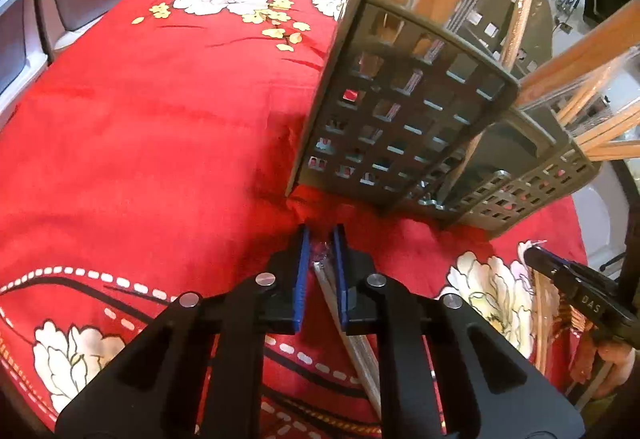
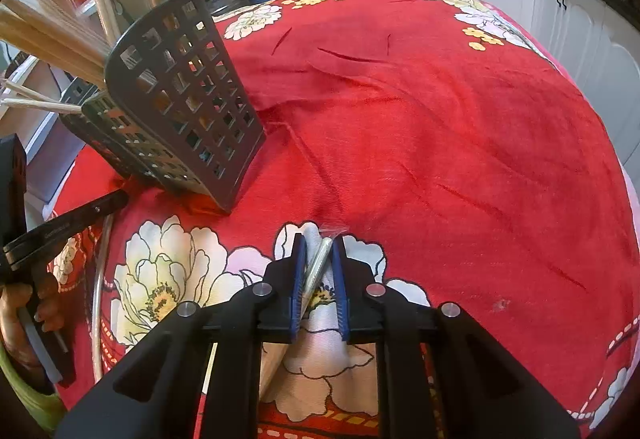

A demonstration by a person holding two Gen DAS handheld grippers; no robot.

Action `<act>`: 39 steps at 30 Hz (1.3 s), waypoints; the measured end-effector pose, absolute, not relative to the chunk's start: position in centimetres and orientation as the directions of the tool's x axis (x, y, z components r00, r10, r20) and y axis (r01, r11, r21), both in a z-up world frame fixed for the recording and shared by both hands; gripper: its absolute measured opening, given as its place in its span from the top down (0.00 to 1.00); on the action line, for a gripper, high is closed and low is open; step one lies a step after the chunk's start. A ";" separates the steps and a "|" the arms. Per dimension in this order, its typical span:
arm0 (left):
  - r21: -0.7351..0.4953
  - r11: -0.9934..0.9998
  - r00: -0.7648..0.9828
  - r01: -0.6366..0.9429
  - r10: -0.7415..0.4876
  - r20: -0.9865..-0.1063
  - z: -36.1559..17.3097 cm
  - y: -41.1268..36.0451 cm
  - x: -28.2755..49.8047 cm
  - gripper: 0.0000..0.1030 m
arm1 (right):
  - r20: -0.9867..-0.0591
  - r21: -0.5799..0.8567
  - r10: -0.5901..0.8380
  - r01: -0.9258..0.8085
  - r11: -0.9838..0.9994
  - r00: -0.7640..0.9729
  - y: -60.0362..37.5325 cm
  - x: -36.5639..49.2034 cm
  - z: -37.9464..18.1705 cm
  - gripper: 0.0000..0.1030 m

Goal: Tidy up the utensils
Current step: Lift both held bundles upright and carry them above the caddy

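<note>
Both the left gripper (image 1: 322, 239) and right gripper (image 2: 320, 247) clamp wrapped chopsticks (image 2: 318, 267) beside the perforated grey caddy (image 2: 188, 95); the red cloth-covered tabletop (image 2: 440, 119) spreads wide rightward.

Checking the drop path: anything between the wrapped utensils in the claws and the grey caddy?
Nothing visible. Left claw grips a wrapped utensil just short of the grey caddy; only red tablecloth lies between. Right claw holds another wrapped utensil; bare cloth there too.
</note>
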State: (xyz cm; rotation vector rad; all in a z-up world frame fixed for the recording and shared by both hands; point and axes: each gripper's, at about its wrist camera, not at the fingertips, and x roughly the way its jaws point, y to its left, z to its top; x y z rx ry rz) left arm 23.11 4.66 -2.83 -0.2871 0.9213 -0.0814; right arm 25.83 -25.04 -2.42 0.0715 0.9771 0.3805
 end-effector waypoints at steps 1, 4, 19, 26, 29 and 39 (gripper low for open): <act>-0.289 0.956 0.607 -0.050 -0.201 -0.769 -2.8 4.7 22.8 0.96 | -0.793 0.232 0.350 -0.284 0.930 0.499 -25.1 25.7 -2.4 0.88; -0.318 0.947 0.616 -0.042 -0.226 -0.755 -2.6 4.9 22.1 0.96 | -0.784 0.245 0.369 -0.298 0.923 0.499 -25.0 25.4 -2.2 0.89; -0.343 0.939 0.705 0.015 -0.254 -0.663 1.8 5.6 17.7 0.97 | -0.696 0.228 0.480 -0.469 0.853 0.534 -20.8 20.5 2.9 0.94; -0.334 0.942 0.758 0.041 -0.247 -0.603 5.0 6.1 15.1 0.97 | -0.645 0.206 0.536 -0.551 0.808 0.545 -18.7 17.6 6.1 0.94; -0.332 0.942 0.780 0.051 -0.245 -0.576 6.3 6.3 14.1 0.97 | -0.629 0.203 0.554 -0.573 0.794 0.545 -18.1 16.7 7.0 0.94; -0.314 0.947 0.826 0.066 -0.228 -0.516 9.3 7.1 12.1 0.98 | -0.558 0.176 0.598 -0.623 0.762 0.575 -16.0 14.0 10.0 0.94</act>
